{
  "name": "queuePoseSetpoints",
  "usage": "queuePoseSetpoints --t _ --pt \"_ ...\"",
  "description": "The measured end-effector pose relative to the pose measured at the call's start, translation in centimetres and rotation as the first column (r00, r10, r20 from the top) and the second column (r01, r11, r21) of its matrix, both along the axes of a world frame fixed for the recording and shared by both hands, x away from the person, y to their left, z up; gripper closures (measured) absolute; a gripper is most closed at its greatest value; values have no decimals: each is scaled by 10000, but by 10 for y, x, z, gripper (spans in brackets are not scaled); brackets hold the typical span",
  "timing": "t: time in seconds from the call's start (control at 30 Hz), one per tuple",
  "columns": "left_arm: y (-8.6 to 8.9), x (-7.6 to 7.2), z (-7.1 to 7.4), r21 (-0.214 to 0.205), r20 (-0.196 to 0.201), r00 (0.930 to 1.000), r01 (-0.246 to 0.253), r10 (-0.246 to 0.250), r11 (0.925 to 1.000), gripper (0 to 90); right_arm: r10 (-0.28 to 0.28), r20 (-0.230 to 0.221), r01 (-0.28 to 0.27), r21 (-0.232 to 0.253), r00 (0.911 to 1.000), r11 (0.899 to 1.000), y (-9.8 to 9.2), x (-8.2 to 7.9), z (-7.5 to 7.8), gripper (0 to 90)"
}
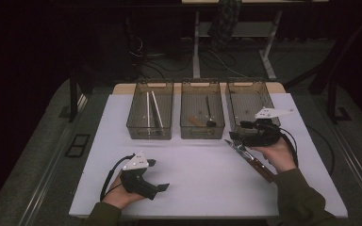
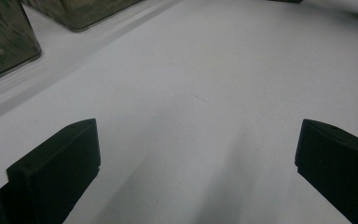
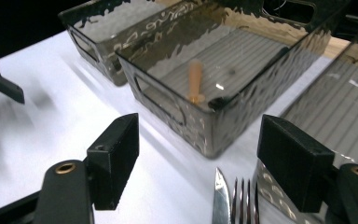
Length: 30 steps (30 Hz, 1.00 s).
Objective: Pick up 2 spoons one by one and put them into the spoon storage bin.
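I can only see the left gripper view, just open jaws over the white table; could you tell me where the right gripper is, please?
Observer: The right gripper hangs open over the tips of a knife and a fork, which lie side by side on the table near the right bin.
Operator: Thank you. Is anything in the other bins?
Observer: The left bin holds two white sticks.
Operator: And the middle one?
Observer: The middle bin holds a wooden-handled utensil and a dark one.

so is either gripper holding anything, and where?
No. The left gripper is open over bare table; the right gripper is open above the knife and fork.
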<state>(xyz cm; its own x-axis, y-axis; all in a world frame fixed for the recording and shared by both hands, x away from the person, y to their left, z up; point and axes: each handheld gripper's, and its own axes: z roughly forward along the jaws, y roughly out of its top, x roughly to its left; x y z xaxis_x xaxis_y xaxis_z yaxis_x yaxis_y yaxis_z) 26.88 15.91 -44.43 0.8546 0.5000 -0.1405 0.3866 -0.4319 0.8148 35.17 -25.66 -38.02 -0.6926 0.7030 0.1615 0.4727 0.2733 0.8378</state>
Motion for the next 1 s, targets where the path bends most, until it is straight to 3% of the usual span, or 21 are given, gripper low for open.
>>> queuePoseSetpoints --t 0.77,1.0 --pt "1 -1 2 34 88 10000 7 -8 10000 0 -32 -178 34 101 9998 9999 -47 -44 -14 274" --pt "1 -1 2 10 96 10000 -15 15 10000 0 10 -505 -17 -119 9987 9999 -56 -55 -18 332"
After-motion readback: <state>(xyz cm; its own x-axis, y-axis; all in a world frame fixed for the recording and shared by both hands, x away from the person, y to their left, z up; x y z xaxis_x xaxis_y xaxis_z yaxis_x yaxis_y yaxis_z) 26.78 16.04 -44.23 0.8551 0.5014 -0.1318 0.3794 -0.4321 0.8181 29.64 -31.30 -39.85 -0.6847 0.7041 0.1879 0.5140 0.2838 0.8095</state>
